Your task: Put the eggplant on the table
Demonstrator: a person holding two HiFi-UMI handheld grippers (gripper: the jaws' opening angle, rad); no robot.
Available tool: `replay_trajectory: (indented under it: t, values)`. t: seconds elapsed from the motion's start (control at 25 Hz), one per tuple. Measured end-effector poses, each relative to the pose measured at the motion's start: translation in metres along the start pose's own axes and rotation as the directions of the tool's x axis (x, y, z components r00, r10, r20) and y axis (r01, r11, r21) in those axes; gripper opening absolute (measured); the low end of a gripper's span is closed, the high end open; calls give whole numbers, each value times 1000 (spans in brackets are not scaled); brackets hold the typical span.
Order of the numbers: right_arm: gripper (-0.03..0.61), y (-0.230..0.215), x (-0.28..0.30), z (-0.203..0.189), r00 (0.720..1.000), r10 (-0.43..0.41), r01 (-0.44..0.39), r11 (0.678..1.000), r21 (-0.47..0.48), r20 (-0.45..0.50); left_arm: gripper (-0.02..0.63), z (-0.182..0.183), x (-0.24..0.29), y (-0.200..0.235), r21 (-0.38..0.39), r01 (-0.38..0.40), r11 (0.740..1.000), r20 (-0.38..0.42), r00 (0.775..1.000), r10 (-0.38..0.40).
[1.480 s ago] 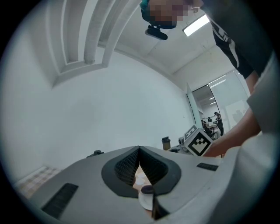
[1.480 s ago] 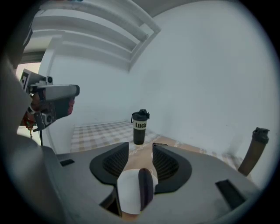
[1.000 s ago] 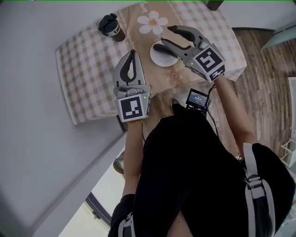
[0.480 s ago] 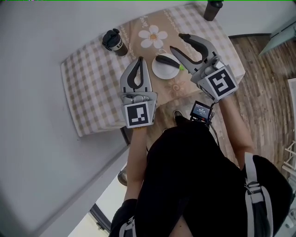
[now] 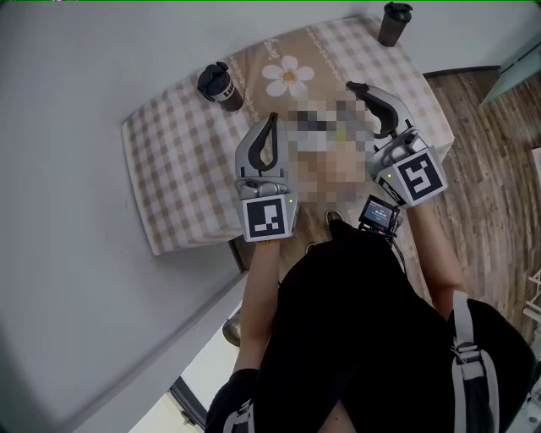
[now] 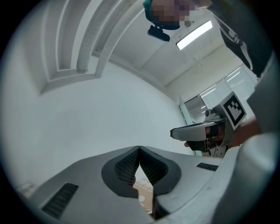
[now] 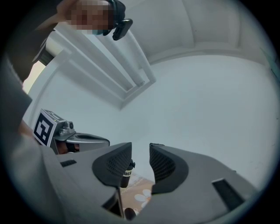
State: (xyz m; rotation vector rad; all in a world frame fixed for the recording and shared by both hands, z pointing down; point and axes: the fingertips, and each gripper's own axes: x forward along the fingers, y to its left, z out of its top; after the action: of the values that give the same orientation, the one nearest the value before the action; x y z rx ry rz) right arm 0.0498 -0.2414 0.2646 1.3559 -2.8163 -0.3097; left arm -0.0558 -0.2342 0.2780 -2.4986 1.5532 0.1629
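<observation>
Eggplant is held by neither gripper; the desk's point(image 5: 169, 169) blurred middle hides where it lies. The left gripper point(image 6: 139, 153) is closed on nothing. The right gripper point(image 7: 140, 153), jaws apart and just narrowing, is empty. Placing looks done, unconfirmed.

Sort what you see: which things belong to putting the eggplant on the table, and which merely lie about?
Job: table; left gripper, shut; right gripper, empty, its jaws have just been closing; the eggplant cannot be made out.
Lying about: near dark cup; far dark cup; flower mat.
</observation>
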Motion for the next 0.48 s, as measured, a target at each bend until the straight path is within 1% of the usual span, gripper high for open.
replay_trajectory:
  t: [0.24,0.32,0.4,0.48]
  values:
    - [132,9,-10,-13,1000,13,-13,1000,-4,-17,9,-10,-10,-6,-1,6,1000,-35,999,-6]
    - [72,8,-13,-16,1000,5,-5,1000,-10,-16,9,-12,-12,-9,3,11,1000,-41,999,-11]
    - [67,9,-15,-21,1000,-2,2,1000,-12,-16,9,-14,-14,-11,1,14,1000,-43,999,-13]
    - [19,10,-19,-26,1000,-8,8,1000,-8,-16,9,-18,-17,-13,-4,12,1000,-48,999,-12]
